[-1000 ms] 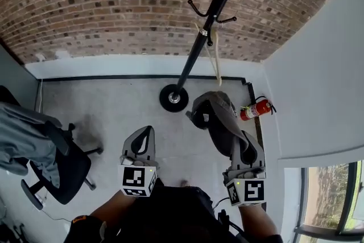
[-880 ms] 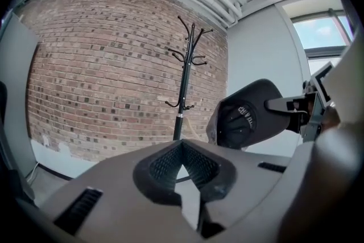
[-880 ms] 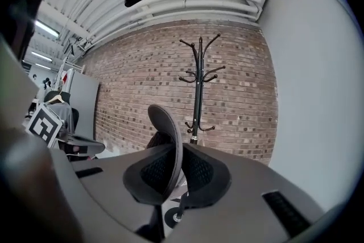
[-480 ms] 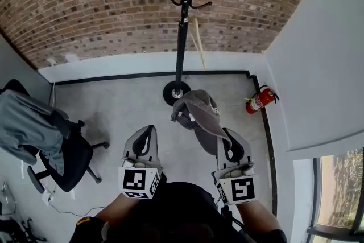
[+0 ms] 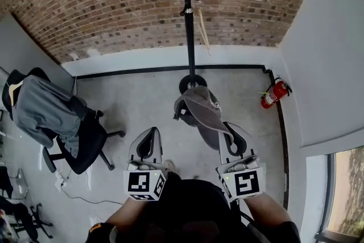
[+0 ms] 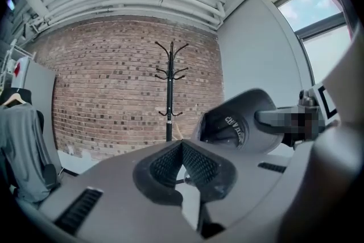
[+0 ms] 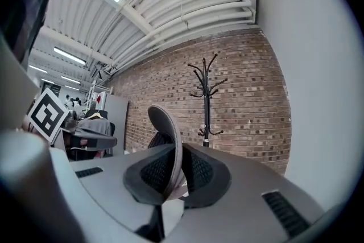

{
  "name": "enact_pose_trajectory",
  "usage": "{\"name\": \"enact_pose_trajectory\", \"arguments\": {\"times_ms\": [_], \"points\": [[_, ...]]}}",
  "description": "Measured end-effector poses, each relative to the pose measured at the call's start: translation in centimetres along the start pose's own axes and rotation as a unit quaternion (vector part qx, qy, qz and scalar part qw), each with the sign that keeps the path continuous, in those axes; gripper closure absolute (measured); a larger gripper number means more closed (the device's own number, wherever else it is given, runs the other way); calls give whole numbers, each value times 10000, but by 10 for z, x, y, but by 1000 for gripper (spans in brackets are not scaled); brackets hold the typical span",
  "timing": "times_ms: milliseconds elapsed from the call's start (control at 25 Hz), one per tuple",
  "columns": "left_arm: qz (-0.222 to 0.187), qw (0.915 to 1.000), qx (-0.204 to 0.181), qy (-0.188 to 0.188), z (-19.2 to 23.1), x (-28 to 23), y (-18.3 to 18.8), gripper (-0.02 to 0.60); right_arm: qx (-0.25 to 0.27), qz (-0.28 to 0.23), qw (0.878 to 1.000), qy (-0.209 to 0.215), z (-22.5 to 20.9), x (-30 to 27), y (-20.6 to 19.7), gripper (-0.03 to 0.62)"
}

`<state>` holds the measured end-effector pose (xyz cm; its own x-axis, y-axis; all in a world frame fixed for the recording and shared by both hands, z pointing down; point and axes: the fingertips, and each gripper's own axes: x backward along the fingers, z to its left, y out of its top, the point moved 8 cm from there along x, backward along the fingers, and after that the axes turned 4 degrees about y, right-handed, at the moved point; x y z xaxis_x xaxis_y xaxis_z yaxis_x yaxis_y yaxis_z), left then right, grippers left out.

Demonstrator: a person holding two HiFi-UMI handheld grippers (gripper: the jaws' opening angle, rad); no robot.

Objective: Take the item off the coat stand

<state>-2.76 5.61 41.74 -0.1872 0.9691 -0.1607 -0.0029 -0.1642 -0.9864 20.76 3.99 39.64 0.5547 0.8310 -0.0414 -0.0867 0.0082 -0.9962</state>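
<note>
Fingers (image 7: 200, 171) of right gripper (image 7: 175, 163) pinching cap (image 5: 200, 108) brim, left gripper's (image 6: 182, 149) fingers together, empty, coat stand (image 5: 187, 20) well apart.

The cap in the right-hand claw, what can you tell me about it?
The cap is a greyish-brown fabric baseball cap with a curved brim and a dark lining that bears pale lettering. The right claw is shut on the brim, which sits edge-on between the pads. The crown juts forward in the air, its opening turned to the person's left. Nothing else touches it, and it is clear of the coat stand.
</note>
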Motion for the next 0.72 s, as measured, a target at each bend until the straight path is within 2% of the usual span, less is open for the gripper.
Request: {"name": "enact_pose_trajectory", "arguments": {"times_ms": [400, 600, 720], "points": [[-64, 10000, -45, 1, 6, 28, 10, 563, -37, -38, 10000, 1, 23, 24, 15, 562], [-67, 10000, -11, 45, 25, 43, 9, 563, -226, -72, 9993, 296, 47, 25, 17, 562], [-18, 9999, 60, 108, 37, 54, 3, 563, -262, -27, 9991, 334, 57, 25, 18, 562]]}}
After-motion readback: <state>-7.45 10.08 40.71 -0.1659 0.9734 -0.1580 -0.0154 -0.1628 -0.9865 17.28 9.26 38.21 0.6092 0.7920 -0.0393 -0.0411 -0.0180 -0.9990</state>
